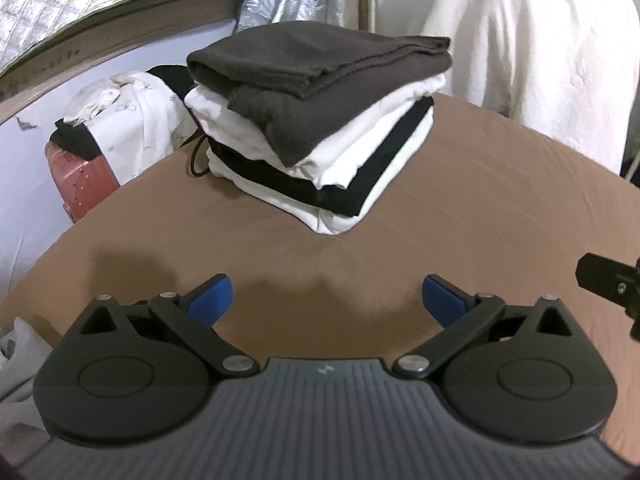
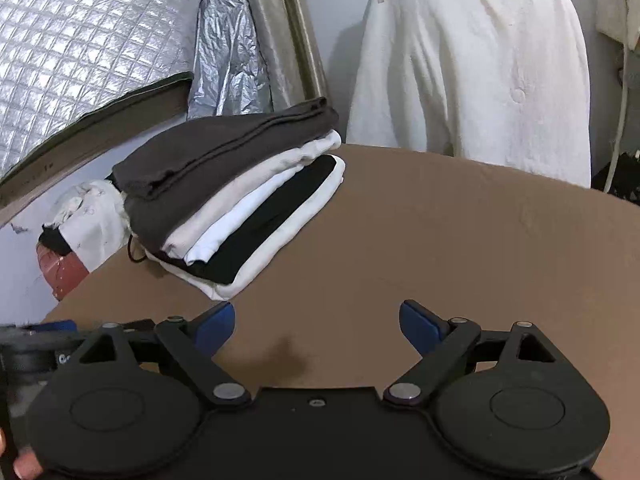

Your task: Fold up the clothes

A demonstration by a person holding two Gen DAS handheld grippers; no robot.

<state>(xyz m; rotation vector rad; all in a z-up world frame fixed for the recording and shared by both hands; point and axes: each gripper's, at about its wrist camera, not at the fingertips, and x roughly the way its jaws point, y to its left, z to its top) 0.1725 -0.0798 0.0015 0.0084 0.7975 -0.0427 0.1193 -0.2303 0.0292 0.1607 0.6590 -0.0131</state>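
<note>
Both jaws are standing spread with nothing between them: I'm holding the left gripper and the right gripper over bare brown tabletop. Ahead, a folded stack is sitting toward the tabletop's far left, dark grey on top, white and black below. Beyond it, a white garment is hanging.

Both cameras sit just behind their own blue-tipped fingers, angled downward across the brown table. The left wrist view faces the folded stack head-on and nearer; the right wrist view sees that same stack from further right (both share the hanging white garment behind).
</note>
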